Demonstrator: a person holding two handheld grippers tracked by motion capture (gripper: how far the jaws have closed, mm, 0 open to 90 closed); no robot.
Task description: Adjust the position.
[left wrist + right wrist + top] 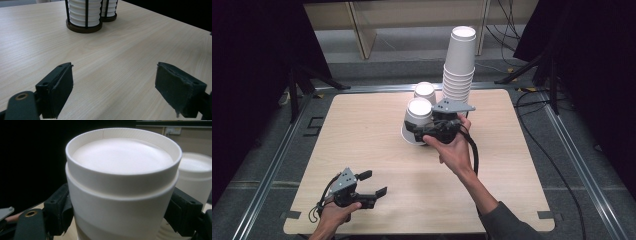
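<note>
My right gripper is shut on a white paper cup turned bottom up, near the middle of the wooden table. In the right gripper view the cup sits between both black pads, which press on its sides, and its wall steps out below the top band as if it were nested over another cup. My left gripper rests low at the front left, open, with nothing between its pads and bare tabletop ahead.
A second upturned cup stands just behind the held one, seen also as a cup at right. A tall stack of cups rises at the back. Two cup stacks in dark-based wire holders stand ahead of the left gripper.
</note>
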